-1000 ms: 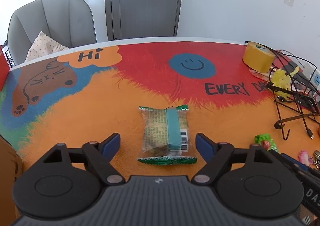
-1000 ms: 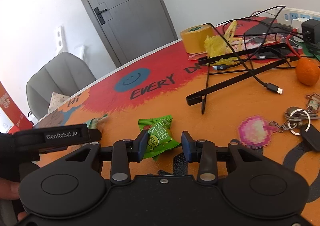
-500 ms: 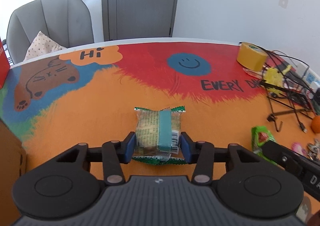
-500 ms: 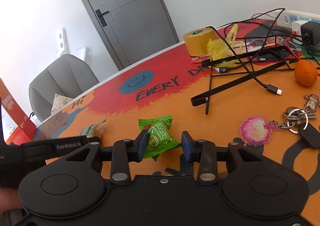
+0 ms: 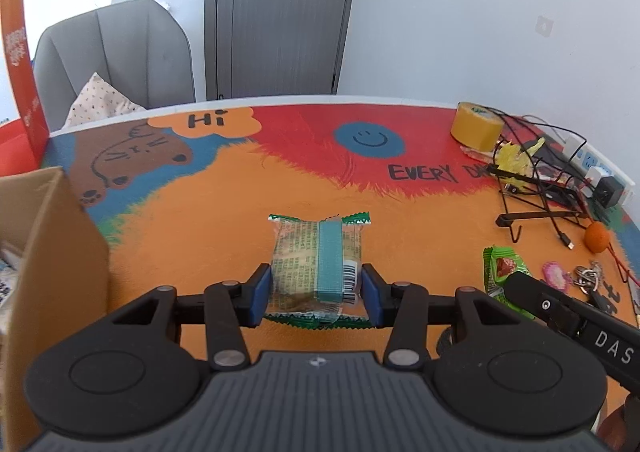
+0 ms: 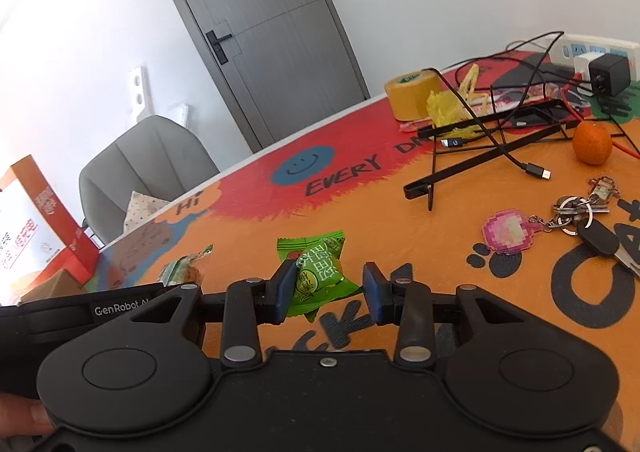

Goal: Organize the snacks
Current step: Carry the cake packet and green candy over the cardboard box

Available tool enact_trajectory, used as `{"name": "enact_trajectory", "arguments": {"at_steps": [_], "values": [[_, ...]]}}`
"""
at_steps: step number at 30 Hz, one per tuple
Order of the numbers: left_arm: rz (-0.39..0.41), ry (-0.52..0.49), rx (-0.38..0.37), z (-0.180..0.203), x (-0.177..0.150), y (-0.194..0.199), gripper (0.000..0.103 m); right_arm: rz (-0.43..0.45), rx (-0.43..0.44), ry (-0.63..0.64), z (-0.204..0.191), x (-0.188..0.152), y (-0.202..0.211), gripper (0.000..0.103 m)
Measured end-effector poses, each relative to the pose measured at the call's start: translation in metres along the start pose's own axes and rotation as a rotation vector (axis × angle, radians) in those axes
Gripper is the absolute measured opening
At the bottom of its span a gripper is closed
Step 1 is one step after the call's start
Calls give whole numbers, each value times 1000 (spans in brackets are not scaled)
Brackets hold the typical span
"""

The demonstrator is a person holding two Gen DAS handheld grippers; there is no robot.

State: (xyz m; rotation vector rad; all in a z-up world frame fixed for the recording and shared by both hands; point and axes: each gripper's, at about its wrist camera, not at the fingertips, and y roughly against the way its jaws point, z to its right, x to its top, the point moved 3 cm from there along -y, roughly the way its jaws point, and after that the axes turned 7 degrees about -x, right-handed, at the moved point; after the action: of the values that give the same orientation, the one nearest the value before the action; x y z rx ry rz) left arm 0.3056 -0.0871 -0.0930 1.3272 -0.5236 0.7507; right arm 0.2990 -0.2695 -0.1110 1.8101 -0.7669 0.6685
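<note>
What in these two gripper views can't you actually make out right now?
- Left wrist view: inside of the cardboard box is cut off by the left edge.
- Left wrist view: near end of the cake packet is hidden behind the left gripper.
- Right wrist view: whether the right gripper pinches the green candy packet; a gap shows on one side.
- Right wrist view: the keys run off the right edge.

Surface (image 5: 224,236) print: "Hi" in orange cloud, "EVERY" on red. Left gripper (image 6: 120,308) label: "GenRobot". Right gripper (image 5: 600,340) label: "DAS".
</note>
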Motion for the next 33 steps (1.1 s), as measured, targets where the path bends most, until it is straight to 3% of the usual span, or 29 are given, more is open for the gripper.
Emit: {"name": "enact_trajectory", "arguments": {"at_steps": [20, 33], "values": [[127, 28, -7, -20, -5, 105, 46, 67, 109, 51, -41, -2, 62, 37], [147, 49, 26, -58, -5, 158, 46, 79, 185, 135, -89, -5, 85, 38]]}}
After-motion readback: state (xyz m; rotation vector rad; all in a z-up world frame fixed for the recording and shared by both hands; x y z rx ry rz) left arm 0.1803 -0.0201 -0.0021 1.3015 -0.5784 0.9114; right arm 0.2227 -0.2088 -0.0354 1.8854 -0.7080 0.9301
